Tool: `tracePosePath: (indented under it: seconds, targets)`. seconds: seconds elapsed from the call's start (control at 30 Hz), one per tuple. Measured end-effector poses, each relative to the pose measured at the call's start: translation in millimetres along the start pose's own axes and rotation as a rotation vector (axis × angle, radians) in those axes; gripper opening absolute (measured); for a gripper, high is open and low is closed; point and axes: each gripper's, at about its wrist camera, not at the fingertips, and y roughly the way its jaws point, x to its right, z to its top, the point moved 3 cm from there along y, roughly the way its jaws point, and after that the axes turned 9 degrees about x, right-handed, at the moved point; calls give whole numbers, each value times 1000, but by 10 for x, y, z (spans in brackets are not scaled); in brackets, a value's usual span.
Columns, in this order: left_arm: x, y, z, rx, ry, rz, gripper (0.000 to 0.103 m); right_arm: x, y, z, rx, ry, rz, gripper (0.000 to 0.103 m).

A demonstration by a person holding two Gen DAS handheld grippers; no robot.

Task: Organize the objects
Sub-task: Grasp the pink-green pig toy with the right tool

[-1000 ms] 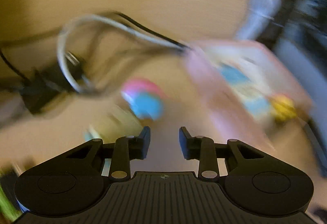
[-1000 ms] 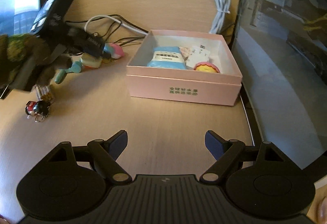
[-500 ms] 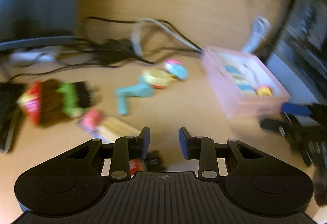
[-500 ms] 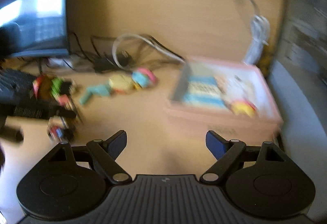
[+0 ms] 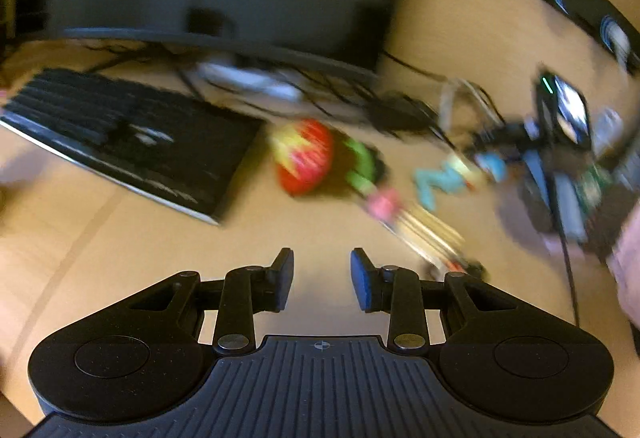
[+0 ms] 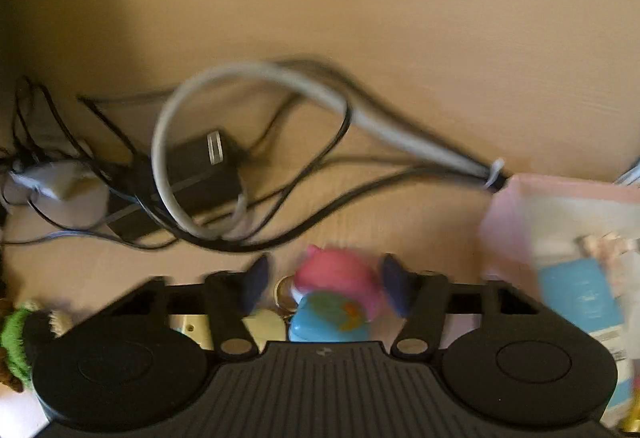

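Right gripper closing around the round pink-and-blue toy
Pads not yet pressing it; left gripper narrow, empty.

Toy left of box, before cables.

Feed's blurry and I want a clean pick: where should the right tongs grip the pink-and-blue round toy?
Grip the pink-and-blue round toy across its pink upper dome, coming from above. It already sits between the closing right tongs, and the dome bulges widest there.
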Motion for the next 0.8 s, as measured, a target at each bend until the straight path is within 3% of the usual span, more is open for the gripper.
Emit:
tracePosePath:
  seconds: [0.13,0.27,0.43,0.57,0.67,0.8]
  targets:
    - [-161,282,332,66,15,21,34,-143,-118,-212,-32,-40,78,36]
    - [-190,735,563,84,10,39,34,-253,-529,-571,-57,-118,170,34]
    - [-66,1162,595,69,8,37,34,-192,-1120,-1013,-101,-181,237,34]
    - [200,1288,599,33,-10,-78,35,-30,-1491,-1232,-95,-195,213,35]
    - [529,1297,571,4,79,-154,35,91,-1682,-1336,-85,-190,182,38]
    - [772,1009,531,45,79,-200,35,218,-1941,-1314,-13,-190,173,54]
